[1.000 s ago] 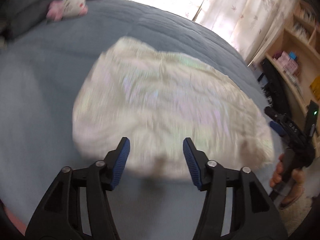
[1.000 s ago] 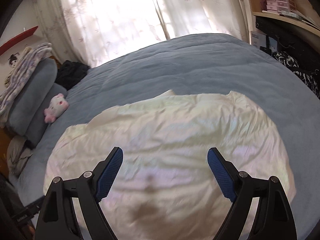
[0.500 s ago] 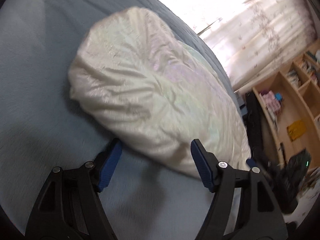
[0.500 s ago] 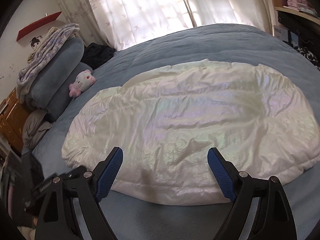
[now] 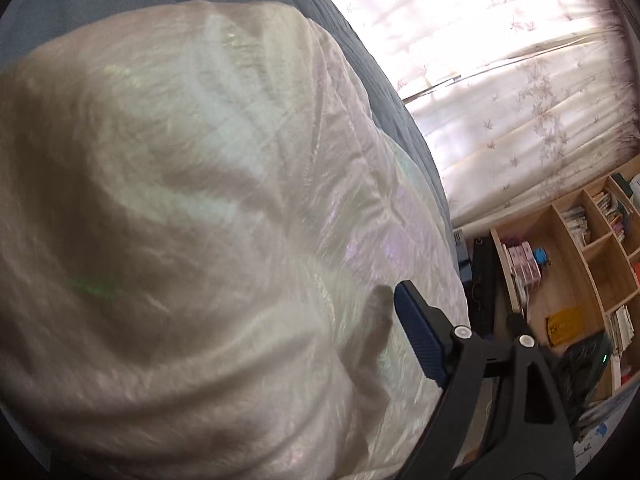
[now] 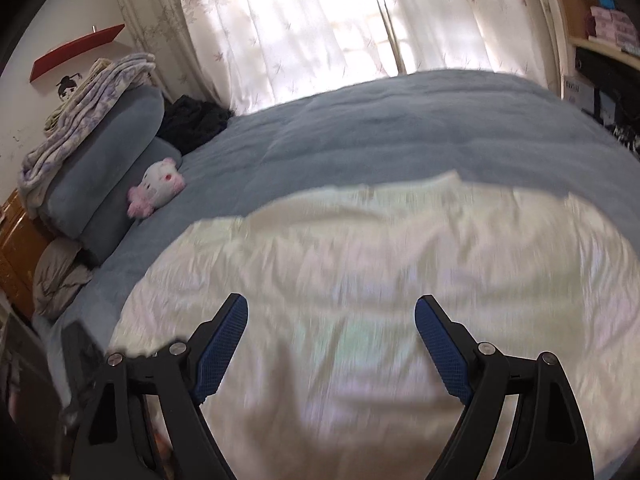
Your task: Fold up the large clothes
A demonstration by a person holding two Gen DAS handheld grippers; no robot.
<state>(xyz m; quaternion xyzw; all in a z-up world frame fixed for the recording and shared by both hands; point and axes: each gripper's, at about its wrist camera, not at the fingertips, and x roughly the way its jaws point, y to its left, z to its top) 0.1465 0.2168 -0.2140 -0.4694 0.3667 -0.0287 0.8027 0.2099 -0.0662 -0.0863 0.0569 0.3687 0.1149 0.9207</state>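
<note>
Both sets of jaws stand apart: on my right gripper [image 6: 331, 344] the two blue pads are spread wide with nothing clamped between them, and they hang just over the near part of the white quilted garment [image 6: 380, 280], which lies spread flat on the blue-grey bed cover [image 6: 400, 128]. On my left gripper [image 5: 280, 360] the jaws are opening; I see only one blue pad [image 5: 420, 340], the other being hidden behind the fabric that bulges up close to the lens, so the garment [image 5: 180, 200] sits between the fingers, though I cannot tell whether it touches them. From the right wrist view, a pink and white plush toy [image 6: 156, 188] rests against the grey pillows [image 6: 104, 168] at the head of the bed, well apart from the garment. Pale flowered curtains [image 6: 320, 20] hang beyond the bed, and wooden shelves [image 5: 580, 264] show at the edge of the left wrist view
</note>
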